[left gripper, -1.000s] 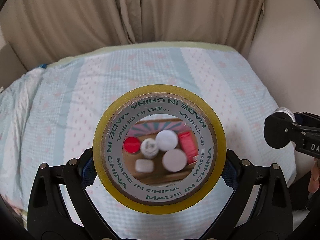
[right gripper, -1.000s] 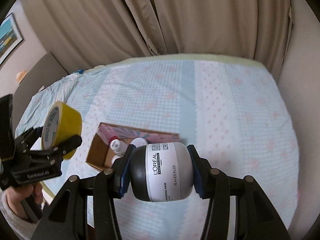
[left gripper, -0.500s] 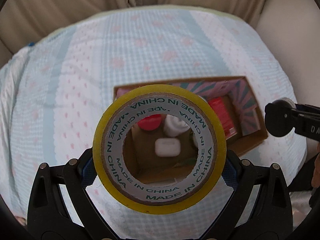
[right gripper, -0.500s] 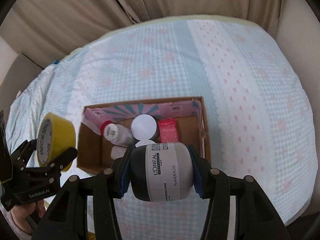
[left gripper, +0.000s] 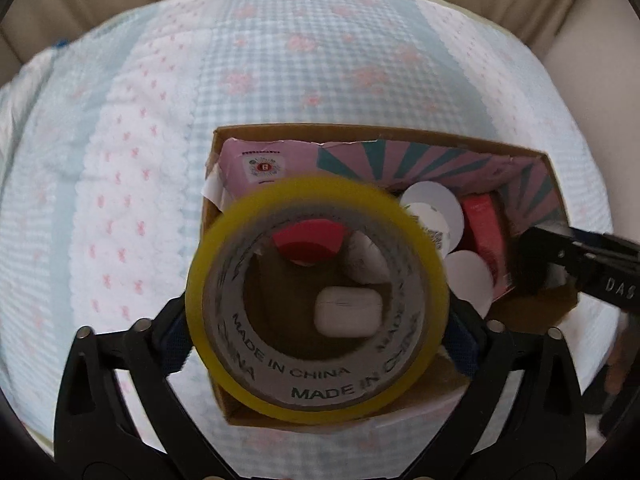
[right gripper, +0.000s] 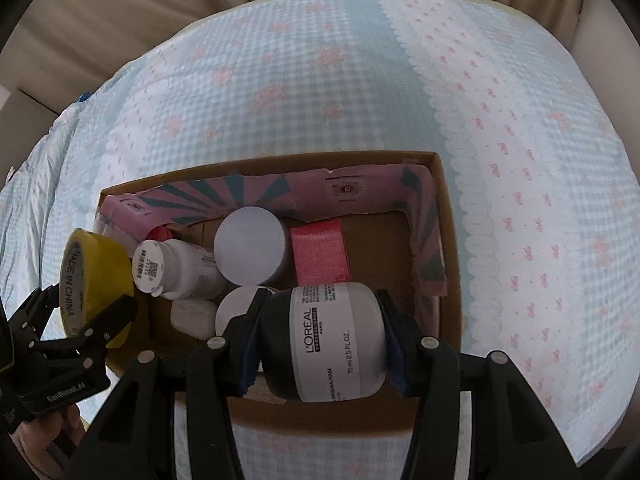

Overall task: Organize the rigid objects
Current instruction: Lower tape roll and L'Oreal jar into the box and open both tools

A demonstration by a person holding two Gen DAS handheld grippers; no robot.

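My left gripper is shut on a yellow tape roll and holds it over the left part of an open cardboard box. The roll also shows in the right wrist view. My right gripper is shut on a grey-and-white L'Oreal jar above the near side of the box. Inside the box lie a white earbud case, a red cap, a white bottle, white round lids and a red carton.
The box sits on a bed with a pale blue and white checked cover with pink marks. Beige curtains hang behind it. The bed's right edge drops away near the box. The right gripper shows at the right of the left wrist view.
Both grippers have moved forward and down toward the box, which now looks larger. The tape roll now hangs over the box's left part, the jar over its near side. Both grips are unchanged.
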